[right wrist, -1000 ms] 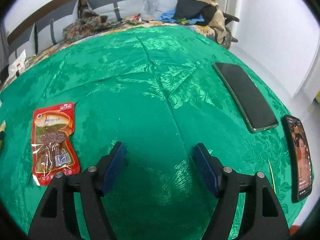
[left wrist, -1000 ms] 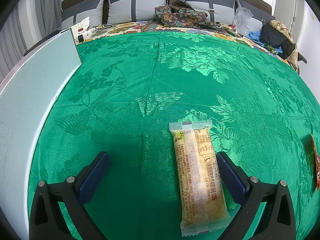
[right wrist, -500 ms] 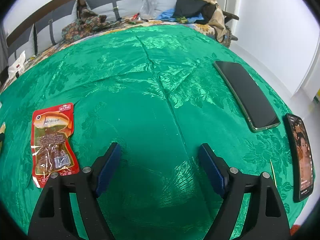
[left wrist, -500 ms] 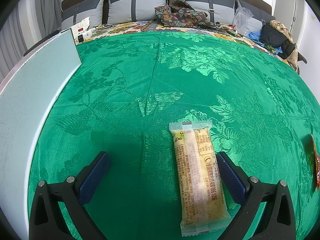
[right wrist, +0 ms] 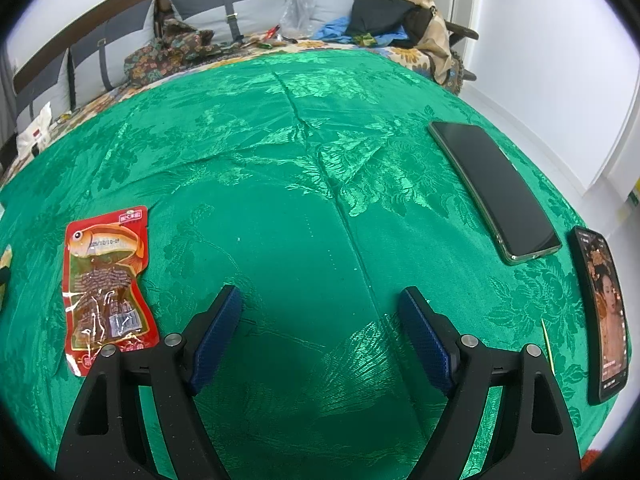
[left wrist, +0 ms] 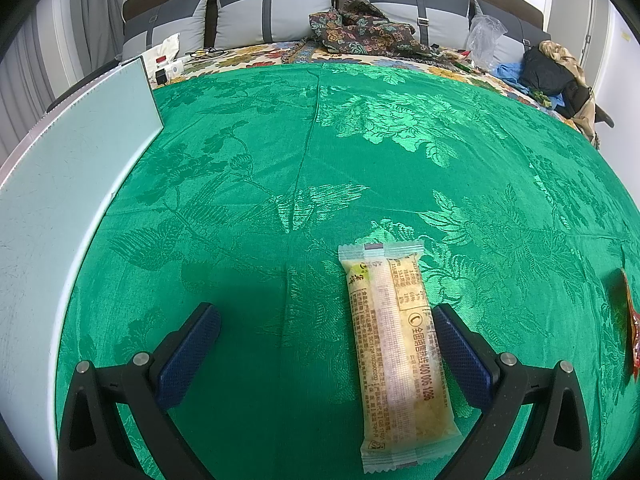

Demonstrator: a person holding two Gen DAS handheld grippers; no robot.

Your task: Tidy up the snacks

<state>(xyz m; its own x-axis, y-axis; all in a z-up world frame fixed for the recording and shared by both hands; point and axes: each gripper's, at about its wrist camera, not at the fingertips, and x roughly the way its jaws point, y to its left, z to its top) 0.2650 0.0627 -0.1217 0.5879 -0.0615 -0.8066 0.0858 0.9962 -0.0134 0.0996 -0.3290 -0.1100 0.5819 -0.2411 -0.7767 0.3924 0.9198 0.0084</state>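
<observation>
A long yellow snack bar [left wrist: 396, 348] in a clear wrapper lies flat on the green patterned cloth [left wrist: 360, 160]. My left gripper [left wrist: 325, 312] is open around it; the bar lies close beside the right finger, and neither pad presses on it. A red fish snack pouch [right wrist: 106, 280] lies flat on the cloth to the left of my right gripper [right wrist: 320, 294]. That gripper stands open wide over bare cloth with nothing between its fingers. The pouch's edge [left wrist: 634, 336] shows at the far right of the left wrist view.
A pale board [left wrist: 60, 200] runs along the left edge of the cloth. Two phones lie at the right: a dark one [right wrist: 494, 188] and one with a lit screen [right wrist: 604, 312]. Pillows [left wrist: 276, 12] and piled clothes [right wrist: 400, 12] lie beyond the cloth.
The right gripper's jaws have spread wider apart. The left gripper, the yellow bar and the red pouch have not moved.
</observation>
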